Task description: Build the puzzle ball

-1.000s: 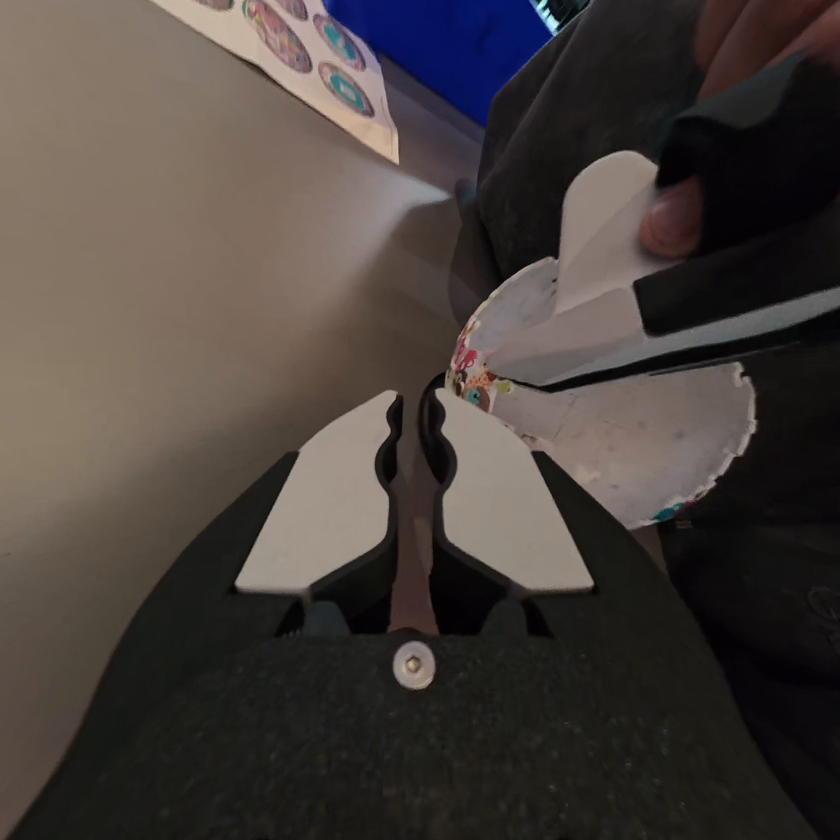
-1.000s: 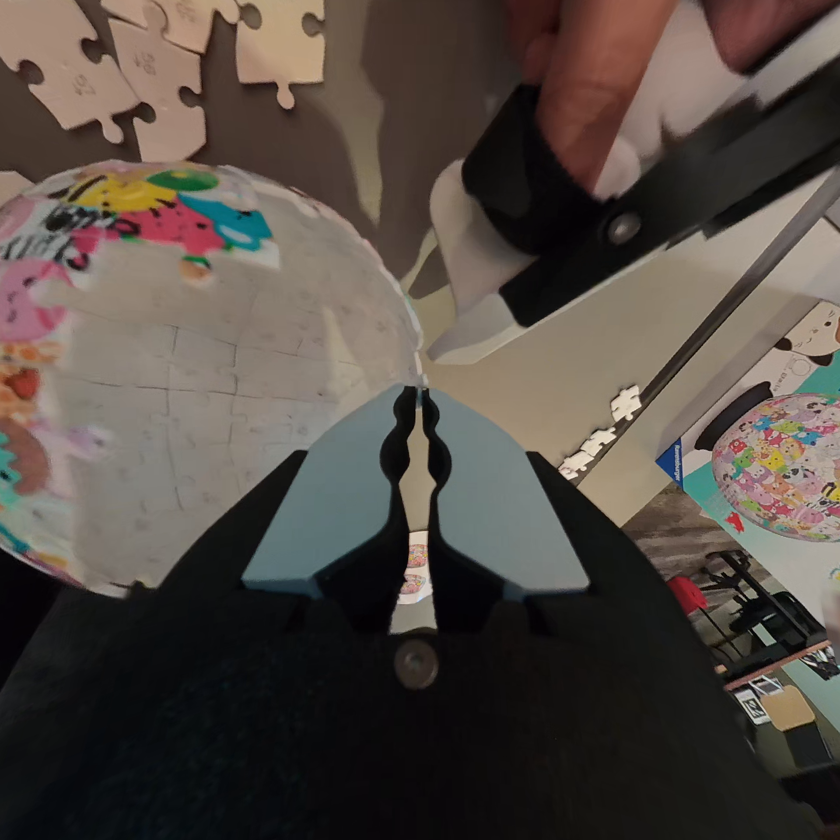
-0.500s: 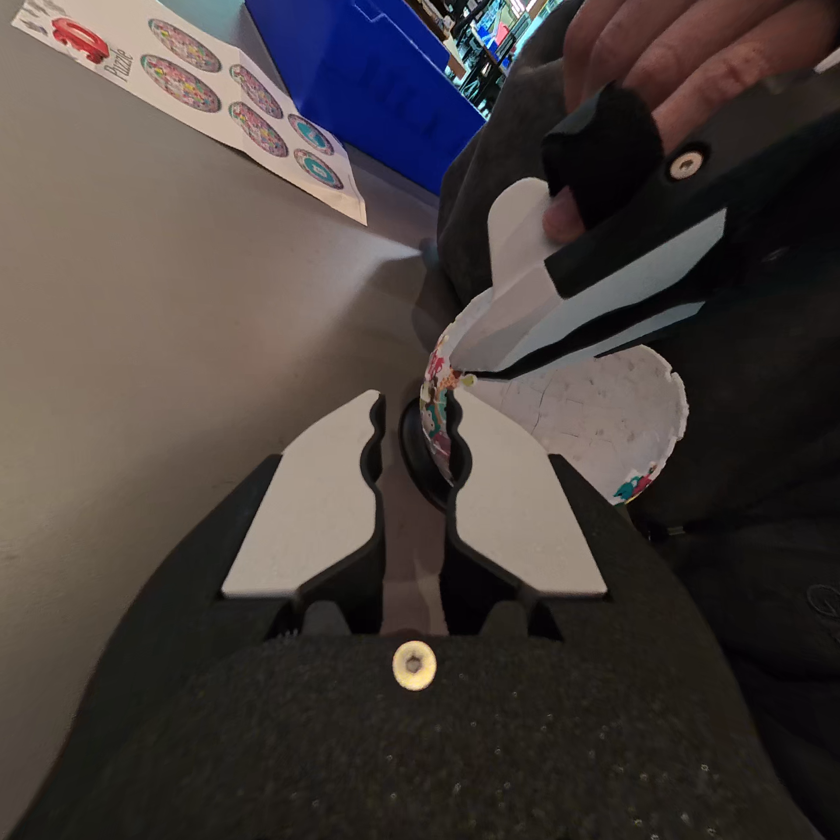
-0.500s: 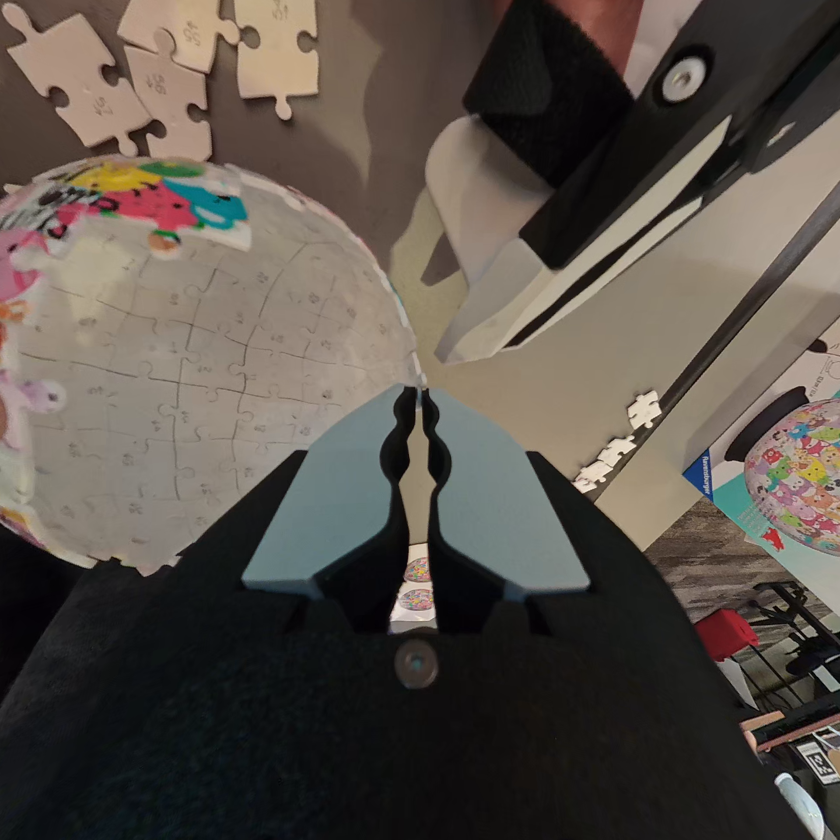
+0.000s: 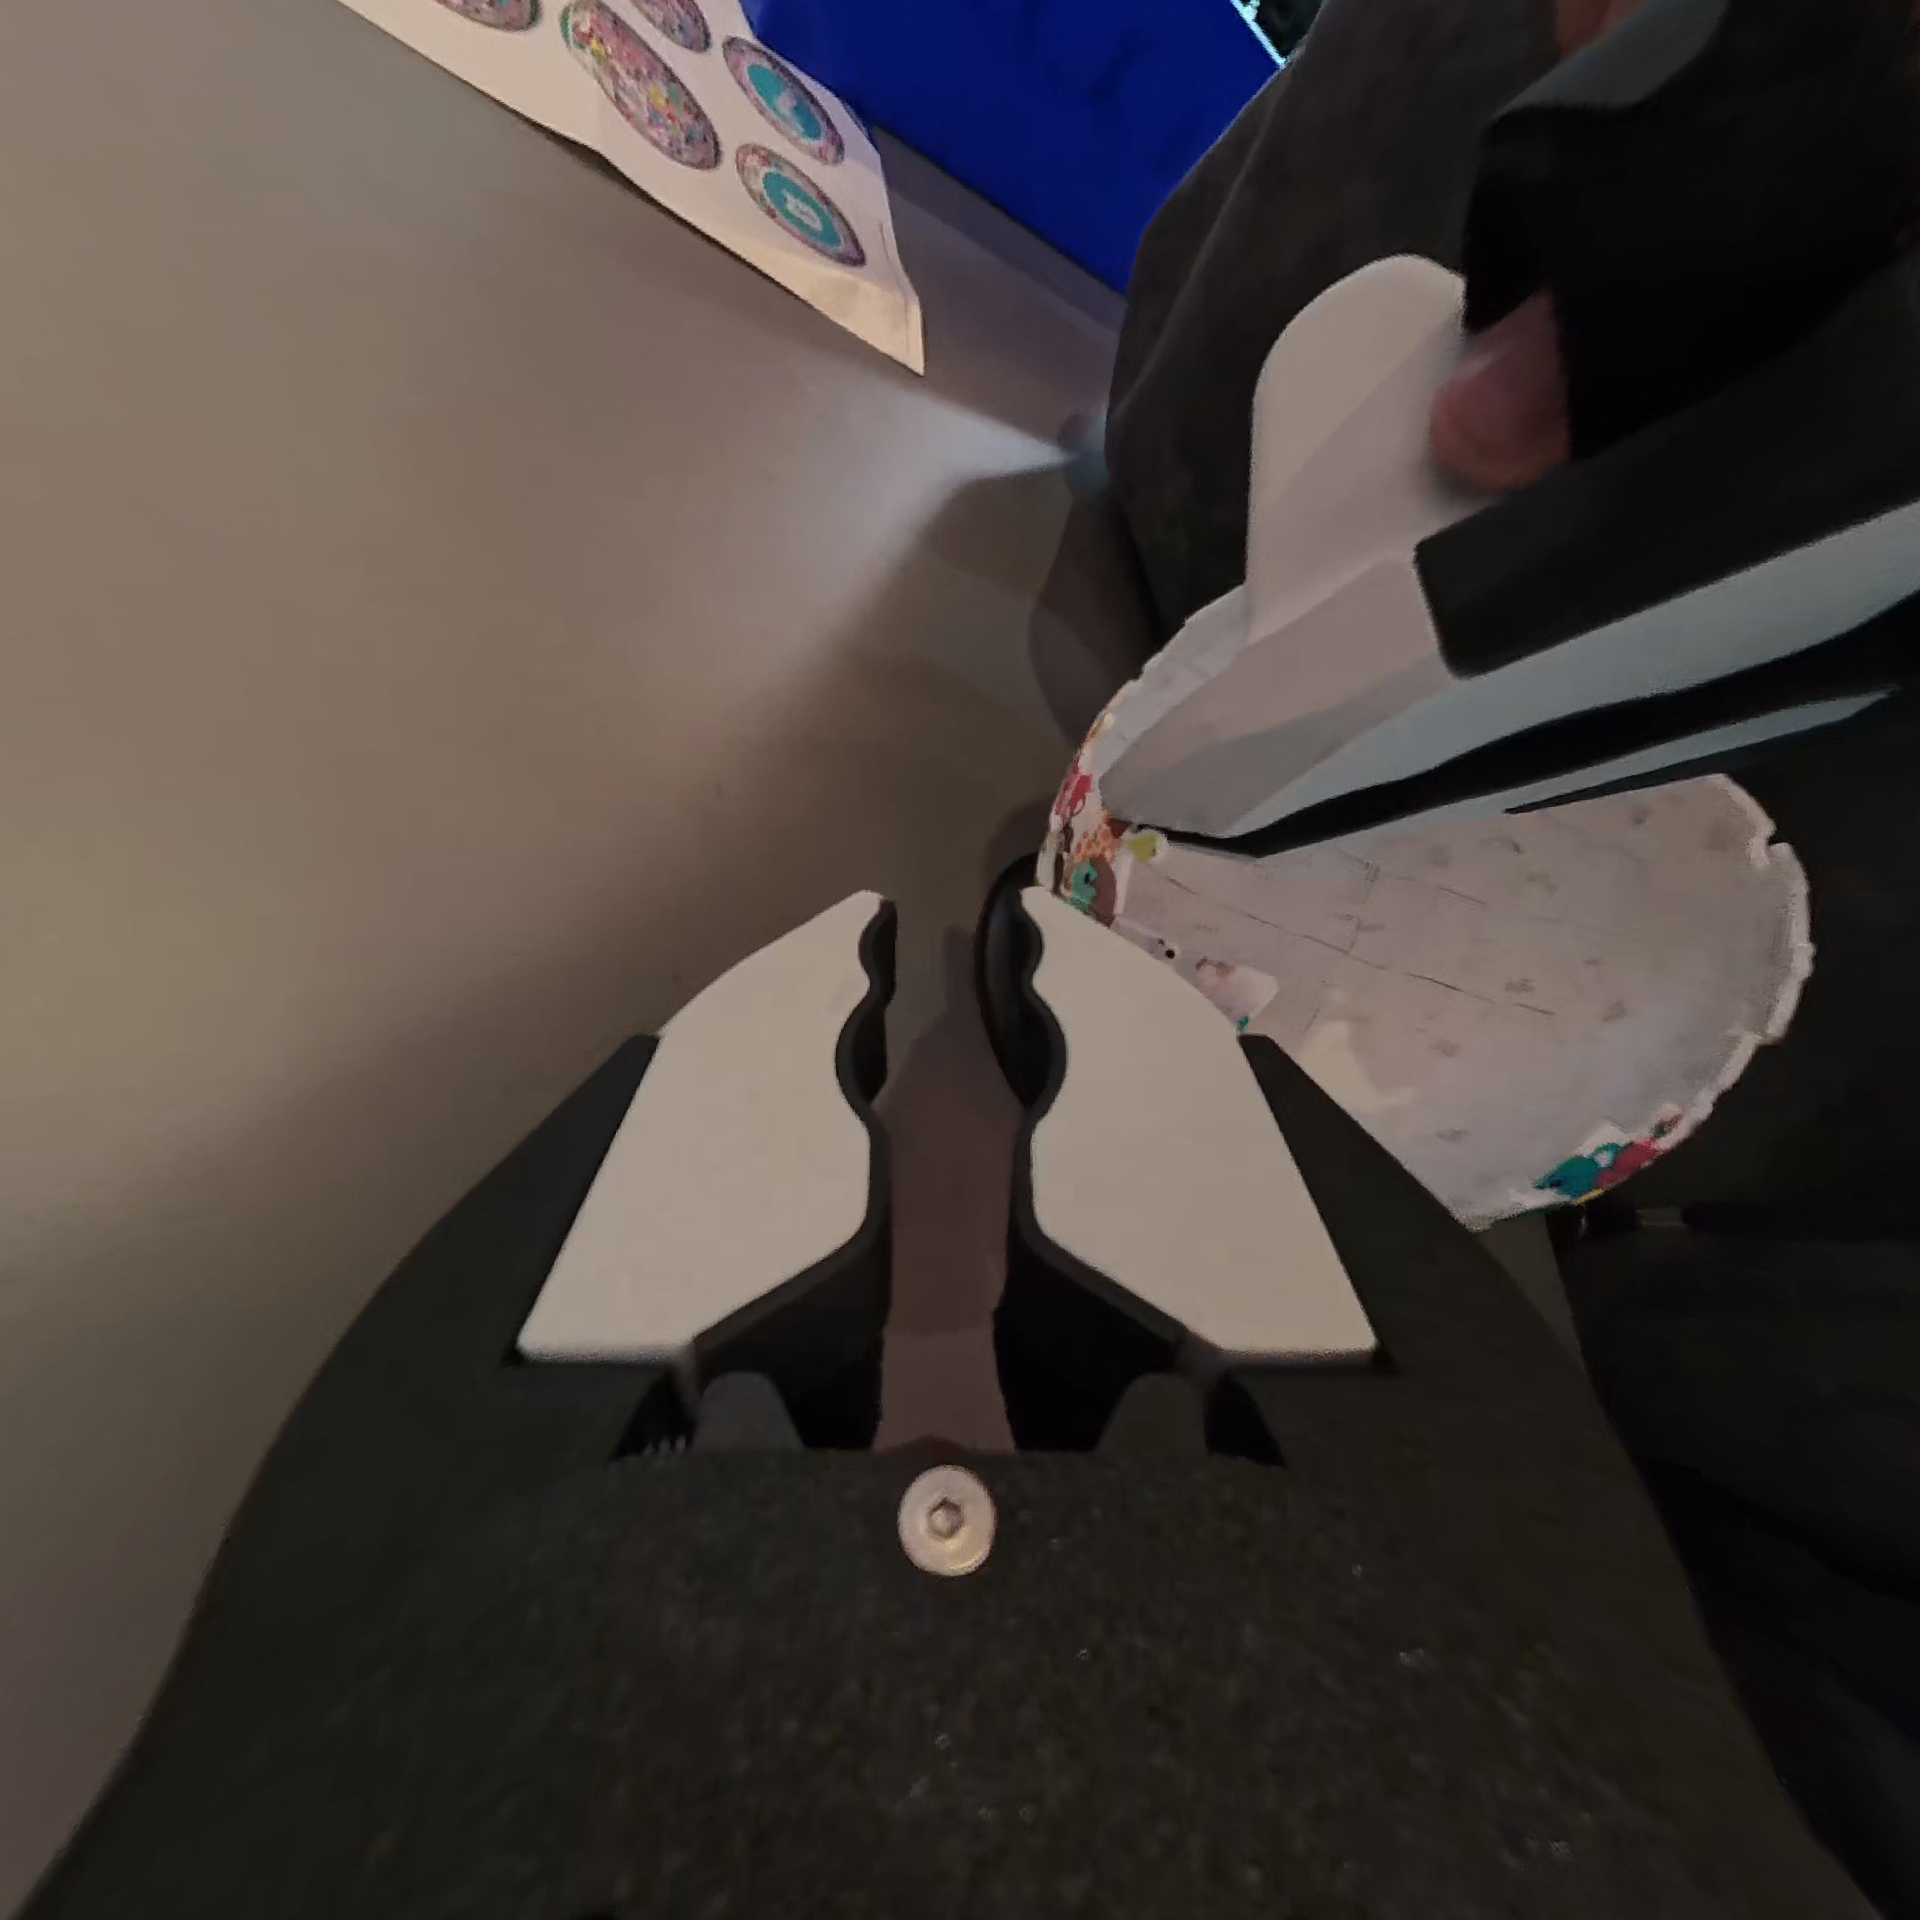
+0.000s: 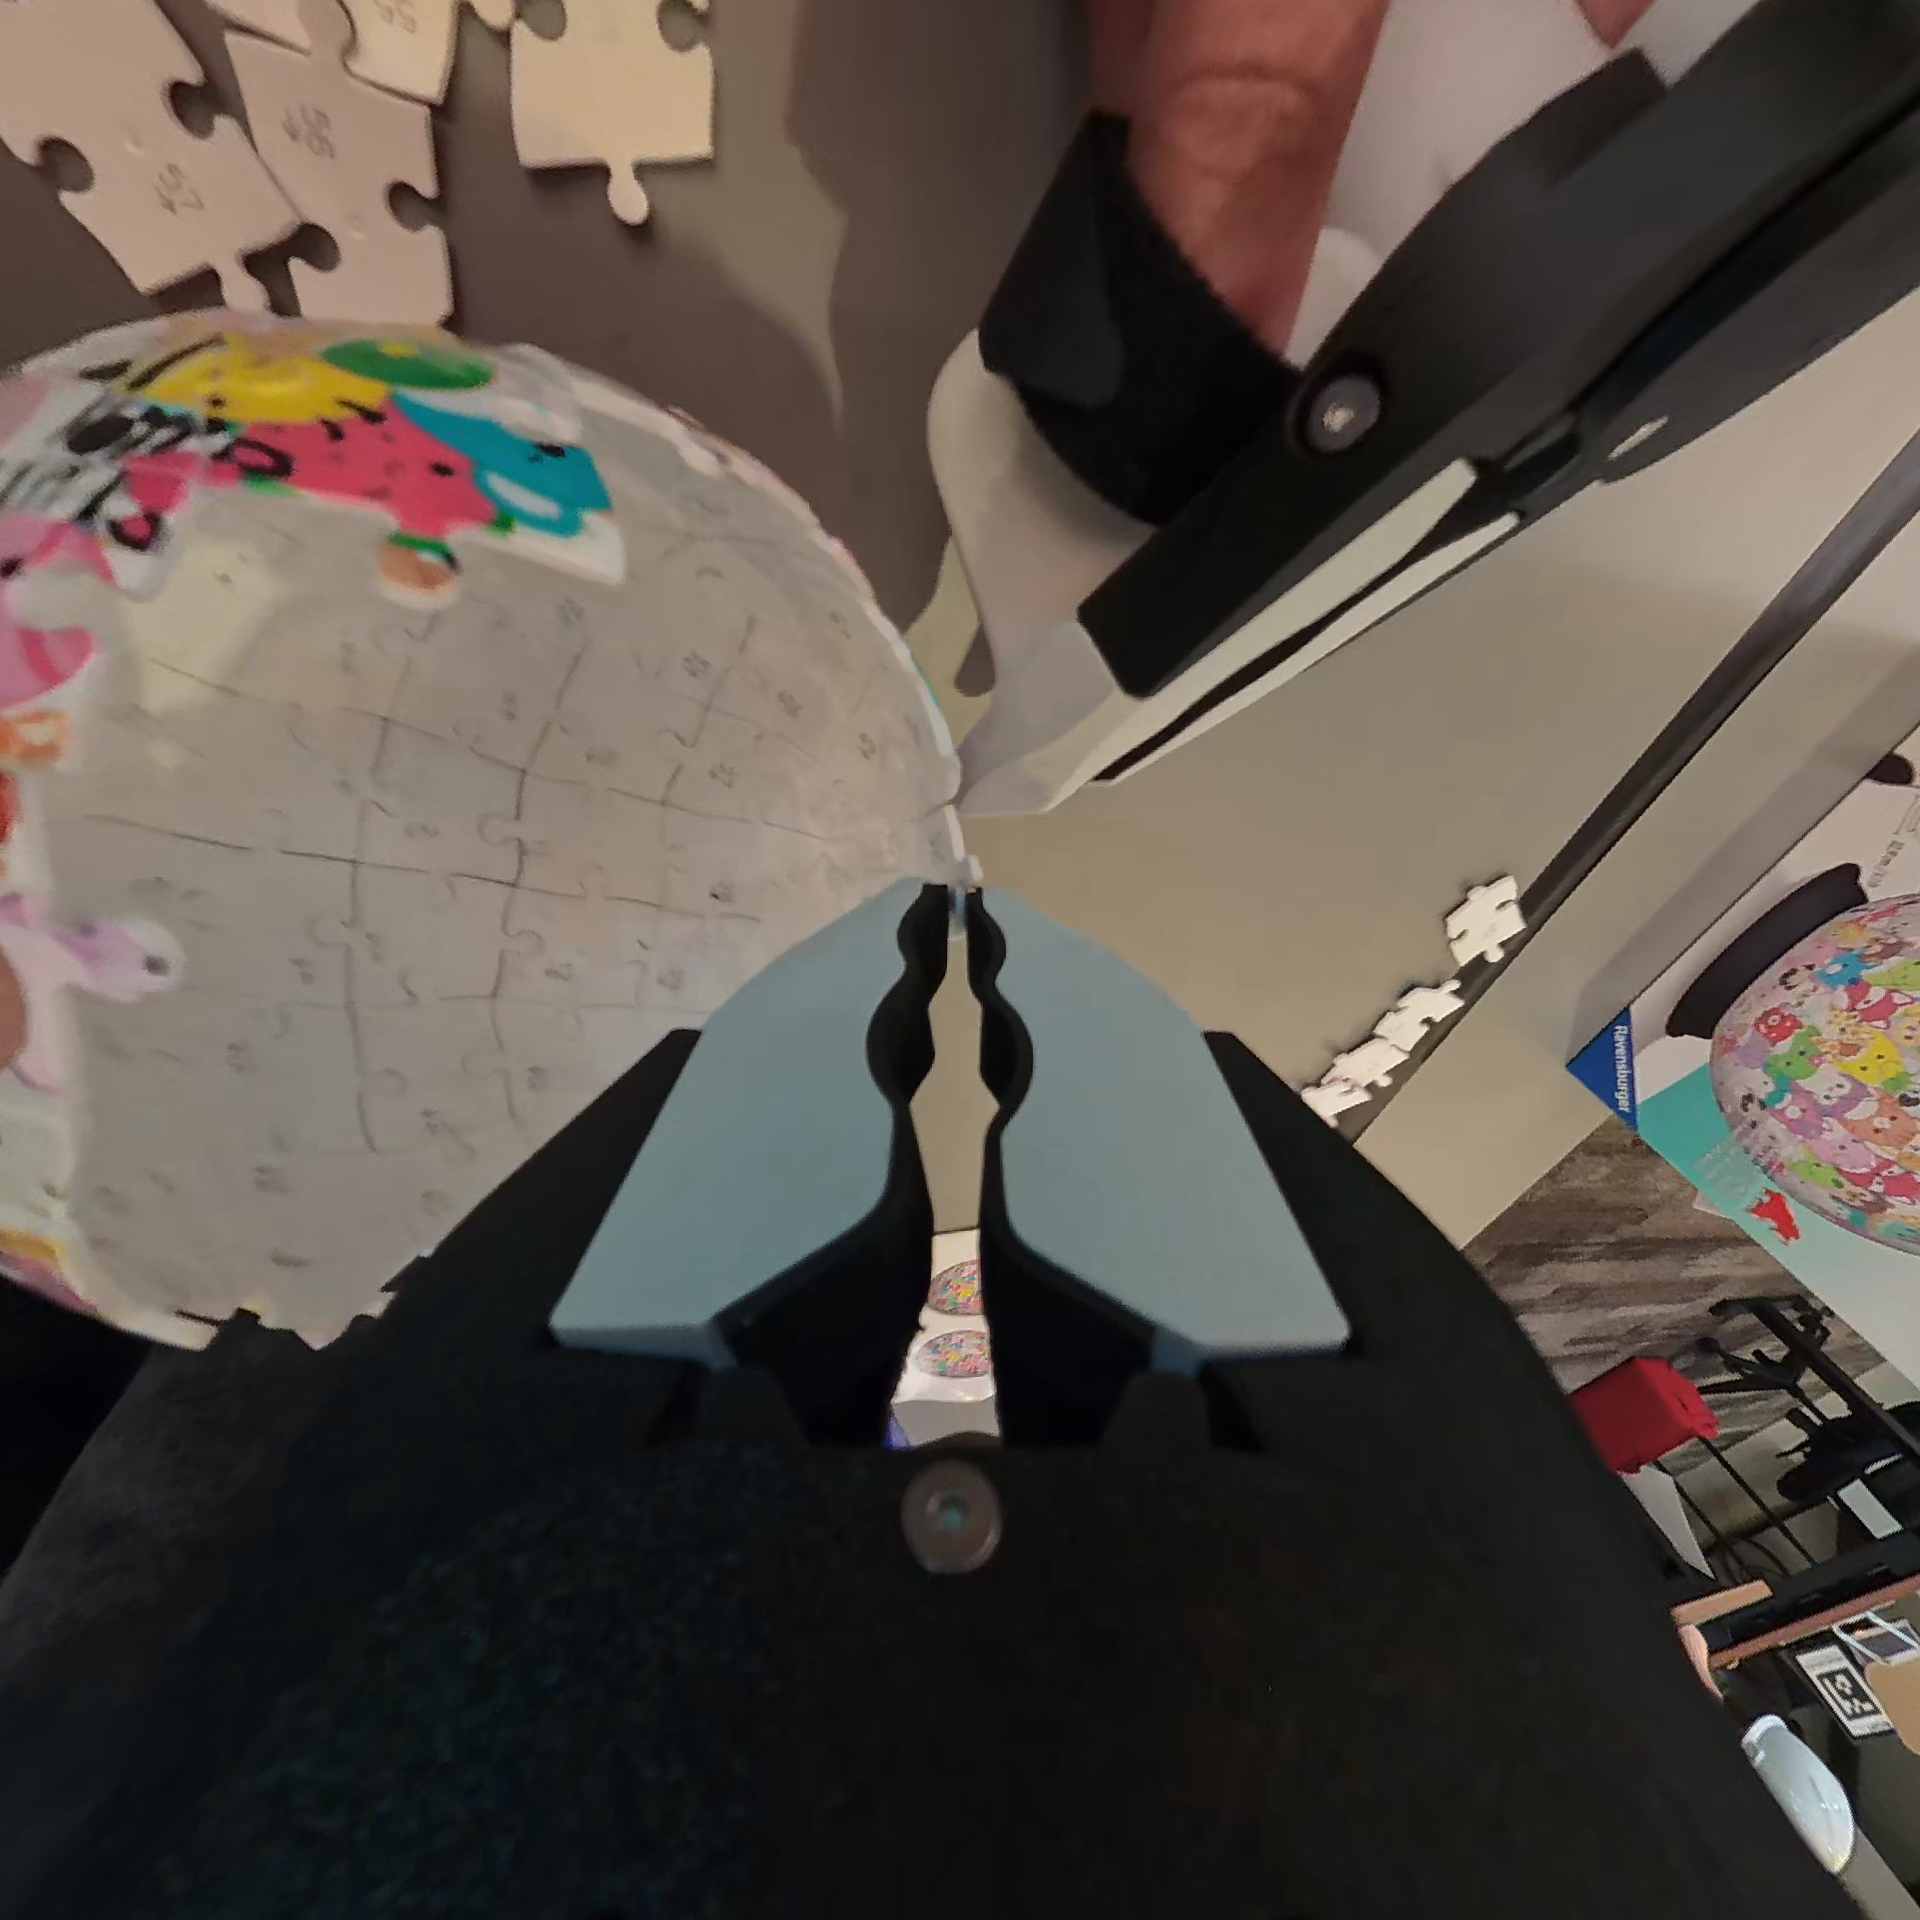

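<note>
Progress stood near halfway: your right gripper (image 6: 956, 902) pinched the rim of the half-built puzzle ball (image 6: 416, 831), left of frame; your left gripper (image 5: 951, 914) hung slightly parted, empty. Loose pieces (image 6: 312, 135) waited upper left.

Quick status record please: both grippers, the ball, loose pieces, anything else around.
right gripper: shut on the rim of the puzzle ball
puzzle ball: partly built, an open shell, pale inside showing
left gripper: slightly open, empty, tips close to the ball's rim
loose pieces: face down on the table, beyond the ball
other: printed sheet on the table; puzzle box far right
</note>
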### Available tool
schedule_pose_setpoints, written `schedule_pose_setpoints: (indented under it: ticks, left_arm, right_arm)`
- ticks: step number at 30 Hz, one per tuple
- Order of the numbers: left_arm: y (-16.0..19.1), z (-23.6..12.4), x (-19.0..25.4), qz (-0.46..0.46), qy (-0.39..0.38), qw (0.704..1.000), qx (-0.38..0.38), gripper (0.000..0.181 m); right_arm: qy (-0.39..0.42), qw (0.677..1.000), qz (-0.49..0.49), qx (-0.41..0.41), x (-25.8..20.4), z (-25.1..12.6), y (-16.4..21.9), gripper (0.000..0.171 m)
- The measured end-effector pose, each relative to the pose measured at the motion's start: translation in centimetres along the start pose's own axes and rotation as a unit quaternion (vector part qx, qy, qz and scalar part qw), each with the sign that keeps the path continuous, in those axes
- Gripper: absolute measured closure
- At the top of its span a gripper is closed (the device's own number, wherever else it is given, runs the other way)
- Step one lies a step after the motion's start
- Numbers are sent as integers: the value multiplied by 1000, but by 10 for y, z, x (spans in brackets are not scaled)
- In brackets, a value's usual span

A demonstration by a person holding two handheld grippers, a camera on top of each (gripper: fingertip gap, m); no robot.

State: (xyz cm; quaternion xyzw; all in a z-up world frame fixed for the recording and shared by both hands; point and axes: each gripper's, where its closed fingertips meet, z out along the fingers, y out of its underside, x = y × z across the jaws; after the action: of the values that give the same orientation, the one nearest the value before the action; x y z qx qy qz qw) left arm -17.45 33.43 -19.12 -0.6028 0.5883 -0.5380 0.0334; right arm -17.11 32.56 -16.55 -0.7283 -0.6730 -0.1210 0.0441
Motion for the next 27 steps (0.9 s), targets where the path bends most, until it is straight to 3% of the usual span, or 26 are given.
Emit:
schedule_pose_setpoints:
  ticks: [9,27]
  left_arm:
    - [-10,-14,-12,-5,-27,999,40,159]
    - [-2,-5,-10,-7,-22,1000,9,159]
  right_arm:
    - [-11,1000,8,-8,-2,3,4,168]
    - [-14,1000,6,-17,-2,4,6,167]
